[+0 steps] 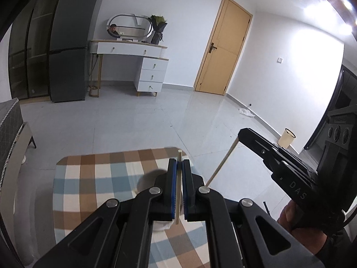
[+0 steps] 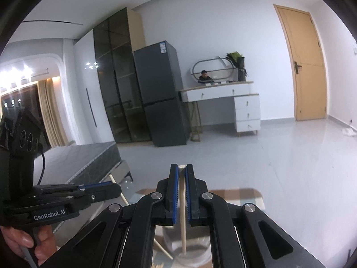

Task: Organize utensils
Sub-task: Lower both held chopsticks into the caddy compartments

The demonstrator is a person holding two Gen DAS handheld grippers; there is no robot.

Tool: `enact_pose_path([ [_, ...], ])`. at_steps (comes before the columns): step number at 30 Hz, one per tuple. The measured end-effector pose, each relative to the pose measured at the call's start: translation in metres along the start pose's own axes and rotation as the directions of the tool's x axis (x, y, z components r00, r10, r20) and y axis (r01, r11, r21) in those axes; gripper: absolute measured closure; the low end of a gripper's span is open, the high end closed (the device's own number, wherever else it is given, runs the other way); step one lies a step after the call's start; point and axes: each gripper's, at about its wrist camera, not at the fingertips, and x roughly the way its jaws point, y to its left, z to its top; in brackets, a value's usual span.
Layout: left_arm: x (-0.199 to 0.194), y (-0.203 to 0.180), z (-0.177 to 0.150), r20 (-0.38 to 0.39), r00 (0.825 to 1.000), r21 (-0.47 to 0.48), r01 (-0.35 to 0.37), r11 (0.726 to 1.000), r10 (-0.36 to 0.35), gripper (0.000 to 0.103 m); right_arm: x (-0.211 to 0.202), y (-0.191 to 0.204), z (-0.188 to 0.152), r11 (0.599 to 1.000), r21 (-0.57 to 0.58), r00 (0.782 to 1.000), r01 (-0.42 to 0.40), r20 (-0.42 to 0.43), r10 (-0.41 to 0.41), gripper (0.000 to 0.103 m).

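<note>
Left wrist view: two grippers, two chopsticks, one each. The left gripper [image 1: 178, 165] is pinched tight on a pale chopstick [image 1: 177, 187], held upright over the far right corner of the checked table [image 1: 93, 178]. The right gripper [image 1: 243, 134] hangs off that table's right edge over bare floor, clamping a second chopstick [image 1: 221, 165] that slants down. In the right wrist view that stick [image 2: 183, 214] drops into a clear cup [image 2: 191, 252] under the jaws. Another stick [image 2: 164, 251] shows beside the cup, mostly hidden. In the left view the cup [image 1: 142, 185] is just a blur behind the fingers.
</note>
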Motion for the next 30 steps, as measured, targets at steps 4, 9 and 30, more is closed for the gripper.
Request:
enact_pose_path([
  [4, 0.009, 0.006, 0.015, 0.017, 1.000, -0.001, 0.000, 1.000, 0.000, 0.103, 0.021, -0.001, 0.012, 1.000, -0.015, 1.000, -0.014, -0.008, 0.014, 0.098],
  [9, 0.022, 0.017, 0.028, 0.033, 0.999, -0.005, -0.005, 1.000, 0.005, 0.103, 0.044, -0.005, 0.019, 0.999, -0.016, 1.000, -0.029, -0.007, 0.029, 0.098],
  [30, 0.048, 0.041, 0.002, 0.061, 0.997, 0.012, -0.040, 0.999, 0.040, 0.103, 0.100, -0.003, -0.017, 0.990, -0.108, 0.993, -0.092, -0.085, 0.083, 0.098],
])
